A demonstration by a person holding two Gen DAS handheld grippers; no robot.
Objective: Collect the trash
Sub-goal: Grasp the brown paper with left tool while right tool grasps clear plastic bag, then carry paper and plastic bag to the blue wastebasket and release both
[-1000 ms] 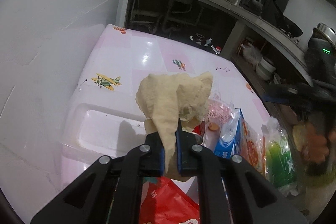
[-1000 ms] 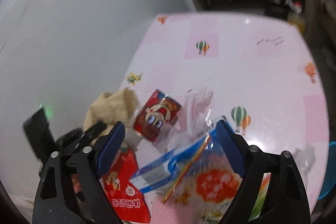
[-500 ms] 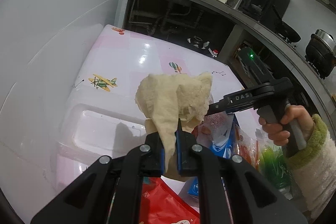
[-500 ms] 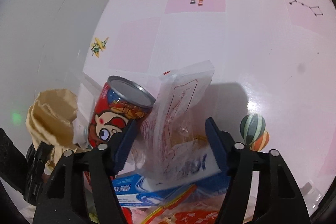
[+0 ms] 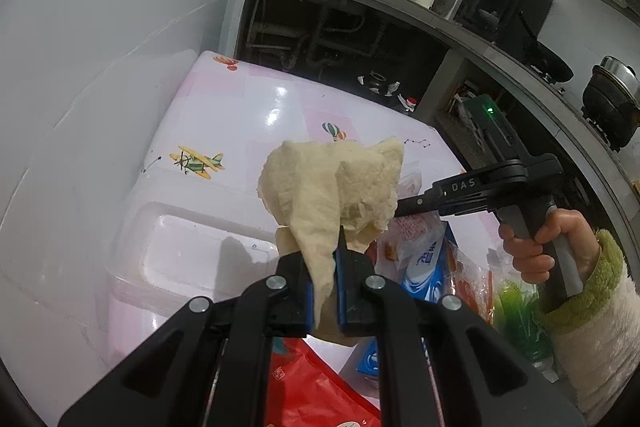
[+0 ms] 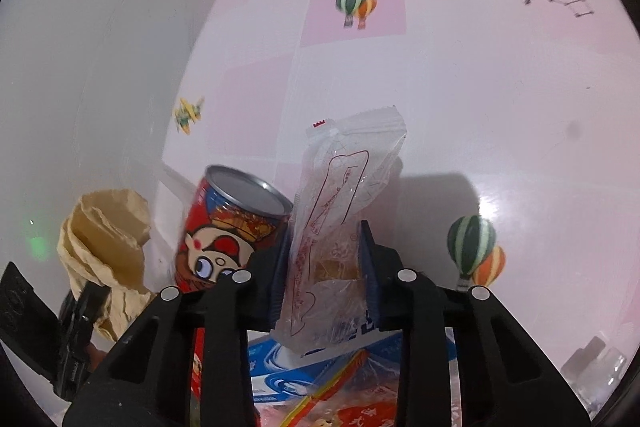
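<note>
Pink-and-white checked covering with balloon and aeroplane prints spreads over the worktop (image 6: 500, 75) in front of you, with a kitchen counter and a dark cabinet behind it in the left wrist view.

Your left gripper (image 5: 324, 283) has its fingers closed tight on a crumpled beige paper towel (image 5: 332, 183), which stands up above the fingertips, off the worktop. Just beyond and below it sits a clear plastic bin (image 5: 188, 251) at the worktop's near left edge.

Your right gripper (image 6: 326, 263) has just been closing its fingers, and a clear plastic wrapper (image 6: 344, 203) with red printing now stands between them; the blue pads press on its lower part from both sides, and its sealed top edge rises above the fingertips. In the left wrist view that same gripper reaches in from the right, its tips hidden behind the paper towel, with your right hand (image 5: 536, 243) in a fuzzy green-cuffed sleeve (image 5: 596, 311) on the handle.

Just left of the wrapper, a red cartoon-printed can (image 6: 232, 223) leans tilted with its silver end up. Under the right gripper lies a blue-and-white carton (image 6: 280, 375), and below that a red-and-orange snack bag (image 6: 360, 411). A red plastic bag (image 5: 320, 387) lies beneath the left gripper, and a green packet (image 5: 516, 319) sits near the right wrist.
</note>
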